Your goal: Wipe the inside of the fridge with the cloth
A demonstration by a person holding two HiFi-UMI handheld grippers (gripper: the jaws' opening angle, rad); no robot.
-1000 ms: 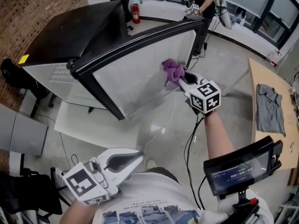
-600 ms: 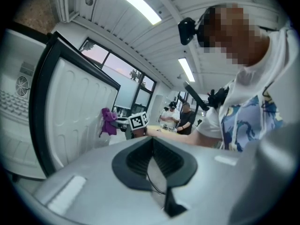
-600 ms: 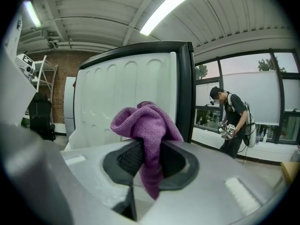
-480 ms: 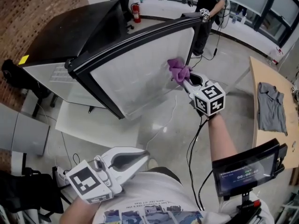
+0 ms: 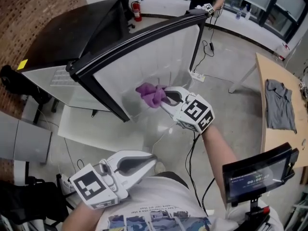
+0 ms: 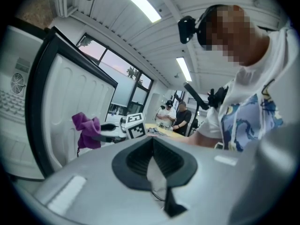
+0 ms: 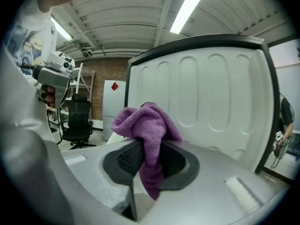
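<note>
Fridge: a black cabinet (image 5: 72, 37) at the upper left of the head view, standing open.
Door: swung wide, black-edged, its white ribbed inner face (image 5: 144, 66) turned toward the person; the same ribbed panel fills the background of the right gripper view (image 7: 211, 88) and shows at the left of the left gripper view (image 6: 70, 107).
Table: a light wooden top (image 5: 260, 95) off to the right, well apart from the fridge.
Screen: a small dark display (image 5: 257, 174) on a stand at the lower right, near the person's right arm.
Shirt: grey, lying flat on the table (image 5: 279, 105).
Right gripper: reached out to the lower part of the door's inner face (image 5: 163, 97); its fingers are clamped on the cloth, which is pinched between the two dark pads (image 7: 147, 158).
Left gripper: held low, close to the person's body (image 5: 148, 161), well away from the fridge; its jaws are together at the tips with nothing between them (image 6: 152, 144).
Cloth: purple and bunched (image 5: 151, 94), sticking out past the right gripper's fingertips, with a tail hanging down between the pads (image 7: 145, 125); it sits right at the white door panel (image 6: 86, 130), though I can't tell whether it actually presses on it.
Extinguisher: red, standing on the floor behind the fridge (image 5: 136, 11).
</note>
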